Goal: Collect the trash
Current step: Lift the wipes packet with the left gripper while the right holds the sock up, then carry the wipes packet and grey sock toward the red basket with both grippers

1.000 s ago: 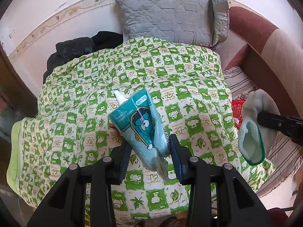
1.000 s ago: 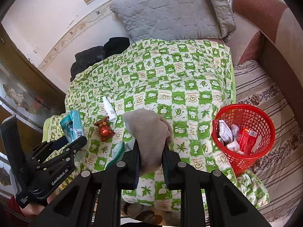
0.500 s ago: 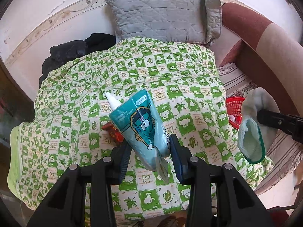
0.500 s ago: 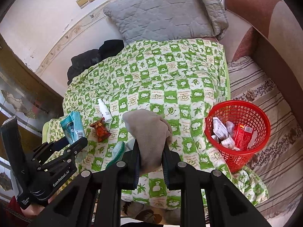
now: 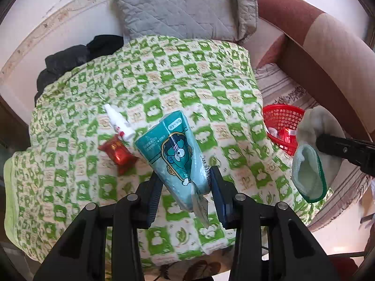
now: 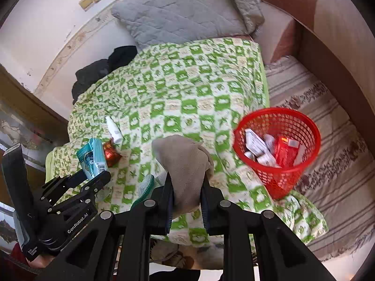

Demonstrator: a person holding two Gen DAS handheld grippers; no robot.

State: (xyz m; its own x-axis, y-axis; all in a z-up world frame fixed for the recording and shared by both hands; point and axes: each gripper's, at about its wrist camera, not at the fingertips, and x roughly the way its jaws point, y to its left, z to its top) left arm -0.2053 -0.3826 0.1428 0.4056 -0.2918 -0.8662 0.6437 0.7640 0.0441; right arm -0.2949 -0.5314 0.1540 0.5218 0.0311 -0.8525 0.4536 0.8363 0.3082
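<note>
My left gripper (image 5: 185, 185) is shut on a teal tissue pack (image 5: 173, 154) with a cartoon face, held above the green checked blanket (image 5: 164, 82). The same tissue pack (image 6: 92, 158) shows at the left in the right wrist view. My right gripper (image 6: 186, 185) is shut on a grey-beige sock (image 6: 185, 161) with a green cuff; that sock (image 5: 311, 161) hangs at the right in the left wrist view. A red mesh basket (image 6: 276, 149) with several wrappers stands on the striped sheet, right of the sock. A red foil wrapper (image 5: 118, 153) and a white tube (image 5: 118, 123) lie on the blanket.
A grey quilted pillow (image 6: 182, 14) leans on the wall at the bed's head. Dark clothes (image 6: 103, 70) are heaped at the blanket's far left corner. A brown padded bed side (image 6: 328, 35) runs along the right. The left gripper's black body (image 6: 58, 206) fills the lower left.
Both grippers have drifted left and pulled back a little with their loads. The red basket now sits closer to centre in the right wrist view, and the red wrapper has come out from behind the tissue pack.
</note>
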